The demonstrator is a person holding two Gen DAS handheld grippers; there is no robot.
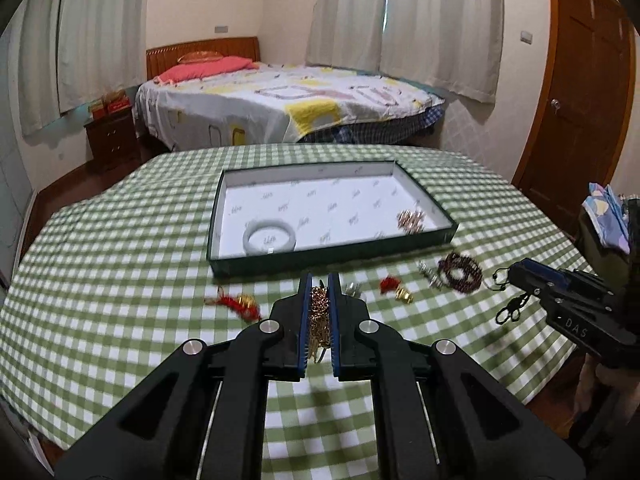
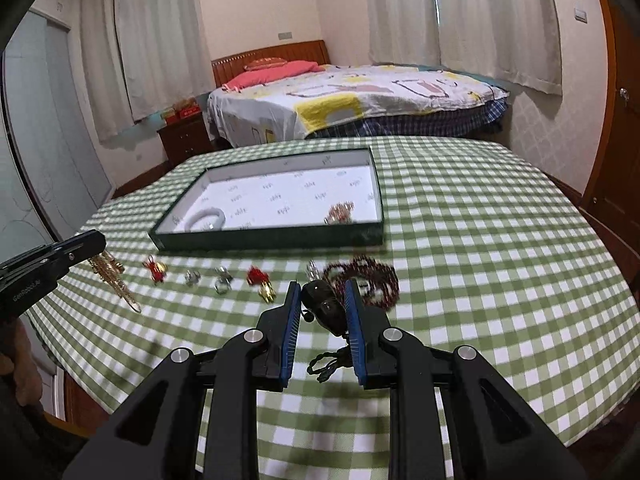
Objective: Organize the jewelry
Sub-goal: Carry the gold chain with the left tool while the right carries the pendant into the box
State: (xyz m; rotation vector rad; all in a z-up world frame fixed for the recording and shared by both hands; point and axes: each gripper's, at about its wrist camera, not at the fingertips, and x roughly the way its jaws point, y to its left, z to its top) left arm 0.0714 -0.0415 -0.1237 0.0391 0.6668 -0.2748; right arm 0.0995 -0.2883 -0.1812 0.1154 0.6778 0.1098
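My left gripper (image 1: 319,292) is pinched nearly closed on the gold chain (image 1: 320,312), which dangles between the pads so I can carry it to the tray (image 1: 332,256) just ahead. The white bangle (image 1: 269,237) already lies at the tray's near left and a beaded piece (image 1: 409,221) at its right. Red charms, rings and dark beads (image 2: 360,276) wait in a row on the checked cloth (image 2: 480,240). My right gripper (image 2: 322,300) stands part-open around a black pendant (image 2: 324,306); I cannot tell if it grips.

table (image 2: 480,240) | green-checked cloth | tray (image 2: 272,238), charms (image 2: 155,269), rings (image 2: 222,278), beads (image 2: 372,276)
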